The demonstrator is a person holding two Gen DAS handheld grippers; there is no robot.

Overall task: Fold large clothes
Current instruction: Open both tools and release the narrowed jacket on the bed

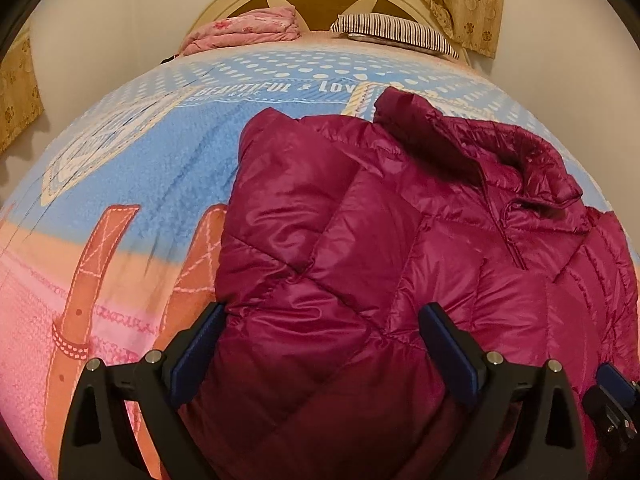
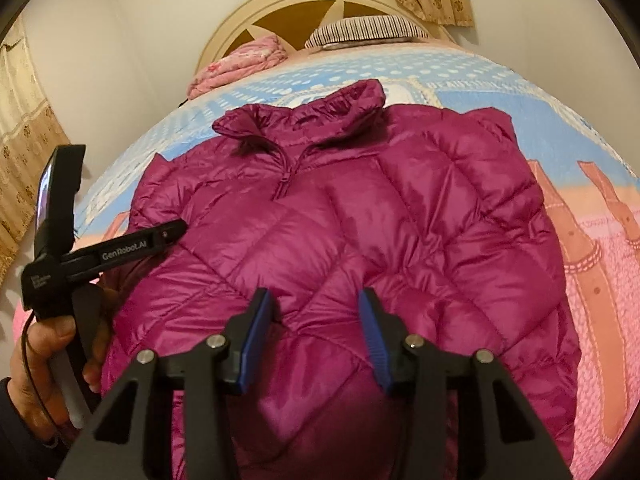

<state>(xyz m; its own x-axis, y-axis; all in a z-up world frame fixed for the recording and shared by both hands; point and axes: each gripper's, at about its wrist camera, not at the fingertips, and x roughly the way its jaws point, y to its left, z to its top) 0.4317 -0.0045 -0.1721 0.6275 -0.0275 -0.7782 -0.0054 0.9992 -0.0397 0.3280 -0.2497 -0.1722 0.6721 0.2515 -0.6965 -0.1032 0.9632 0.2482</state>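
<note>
Jacket (image 2: 344, 216) on bed (image 2: 592, 280), pillow (image 2: 364, 30) behind

A magenta quilted puffer jacket (image 2: 360, 216) is laid front side up on the bed's blue, pink and orange patterned bedspread (image 1: 132, 168), with its collar (image 2: 320, 110) directed toward the headboard (image 2: 280, 8) and its hem toward the foot of the bed. The glossy shell is stitched in diamond-shaped panels, and a short zipper is seen closed below the crumpled stand-up collar. Both sleeves appear folded in over the body, so that a compact, roughly rectangular shape is formed, well short of the headboard.
</note>
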